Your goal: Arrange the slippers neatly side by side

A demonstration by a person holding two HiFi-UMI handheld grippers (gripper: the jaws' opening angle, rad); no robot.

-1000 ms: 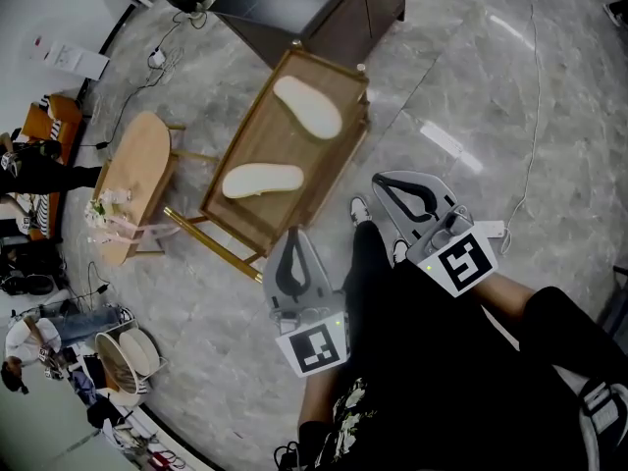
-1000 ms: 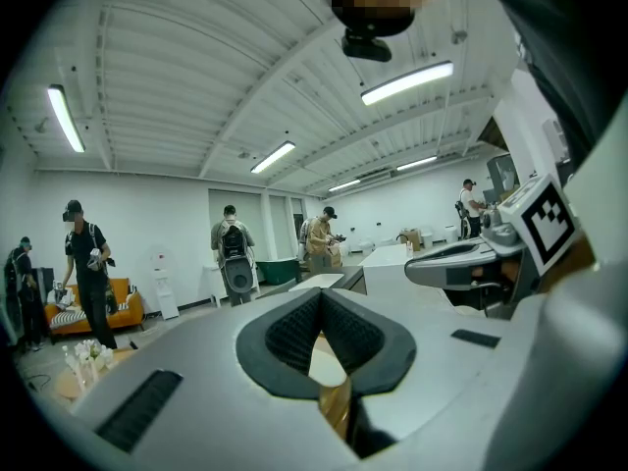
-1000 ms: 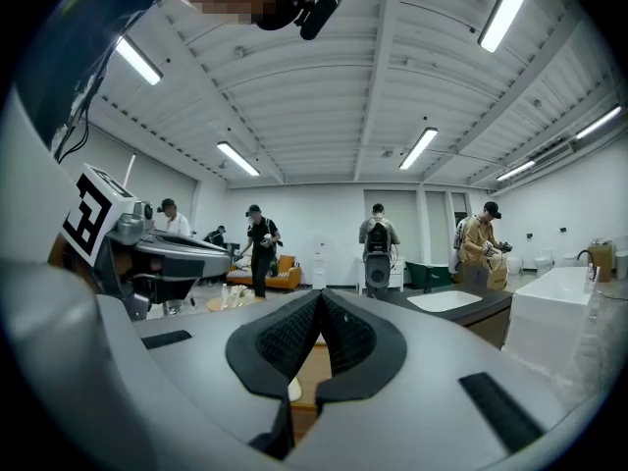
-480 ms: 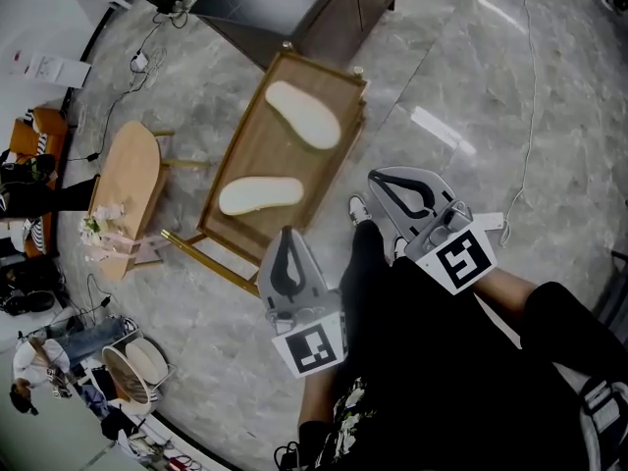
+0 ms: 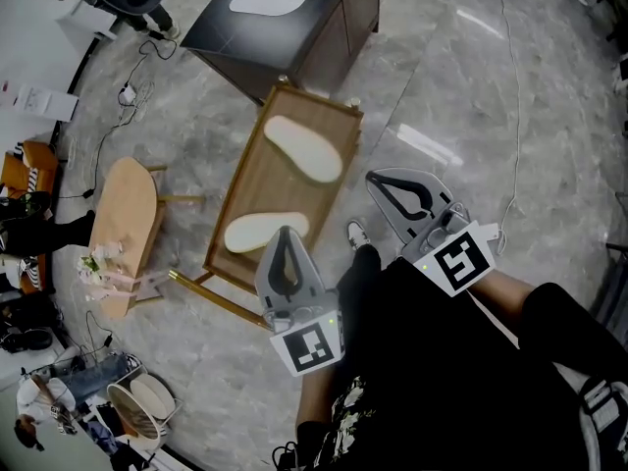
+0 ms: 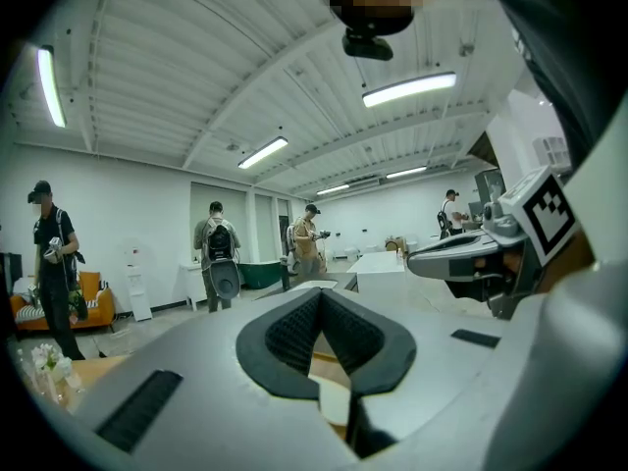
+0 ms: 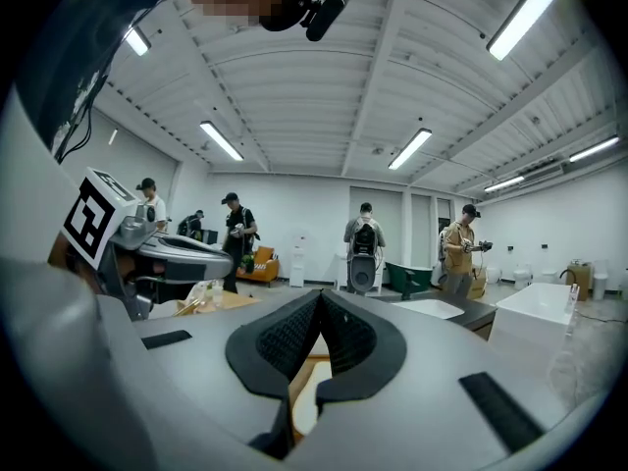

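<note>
1. I take the wooden table [image 5: 282,190] as my landmark. It stands on the grey stone floor, and both cream slippers lie on its top.
2. The far slipper [image 5: 304,147] lies at an angle toward the table's far end.
3. The near slipper [image 5: 263,232] lies crosswise toward the table's near end. It is well apart from the far one and not parallel to it.
4. My left gripper [image 5: 286,235] has its jaws pressed together with nothing between them. In the head view its tip sits over the table's near edge, just beside the near slipper.
5. My right gripper [image 5: 374,178] is closed and empty too. Its tip is just off the table's right side.
6. A dark cabinet [image 5: 329,20] stands beyond the table's far end, and an oval side table [image 5: 125,214] stands to its left.
</note>
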